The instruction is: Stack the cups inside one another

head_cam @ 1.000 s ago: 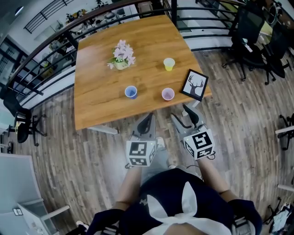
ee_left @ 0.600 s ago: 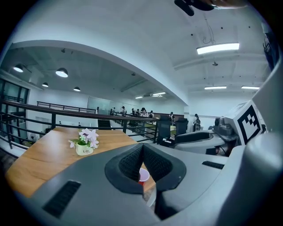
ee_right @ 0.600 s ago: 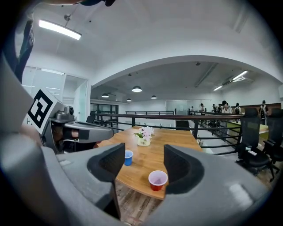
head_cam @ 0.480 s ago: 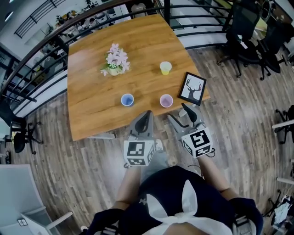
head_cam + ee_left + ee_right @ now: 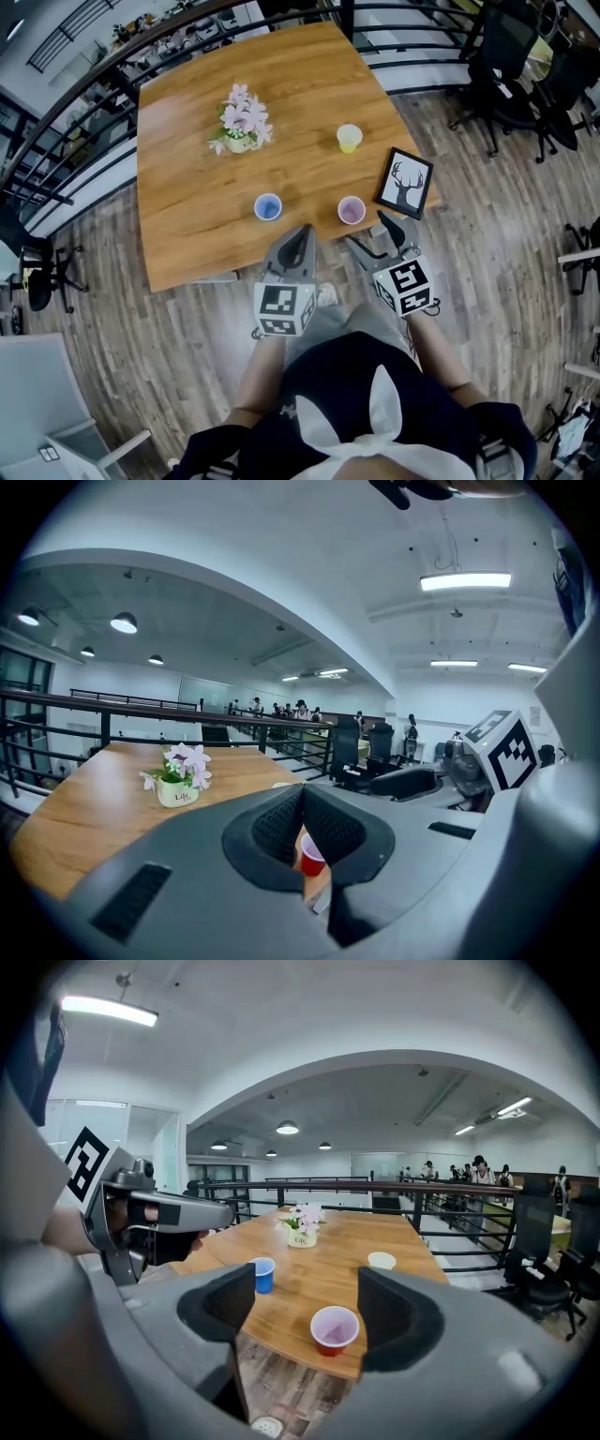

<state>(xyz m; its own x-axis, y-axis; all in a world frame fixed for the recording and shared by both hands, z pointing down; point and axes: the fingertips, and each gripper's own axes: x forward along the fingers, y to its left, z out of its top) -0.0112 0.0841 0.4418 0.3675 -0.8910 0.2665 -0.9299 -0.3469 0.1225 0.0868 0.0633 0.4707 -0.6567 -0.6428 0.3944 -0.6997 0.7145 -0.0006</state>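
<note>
Currently, with the left gripper (image 5: 302,803) clenched empty and the right gripper (image 5: 307,1302) opening its jaws short of the red cup (image 5: 335,1328), which stands by the near edge of the tabletop (image 5: 187,187), an off-centre approach could nudge that light cup over the edge.

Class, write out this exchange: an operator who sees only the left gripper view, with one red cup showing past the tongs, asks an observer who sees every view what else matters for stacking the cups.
Operator: I see only the red cup. Is another cup hidden behind my tongs?
Observer: Yes. In the head view a blue cup stands left of the red one, apart from it.
Operator: What are the right tongs doing?
Observer: The right gripper is opening its tongs, with nothing gripped.
Operator: Is anything else near the red cup?
Observer: A framed deer picture is just right of it.
</note>
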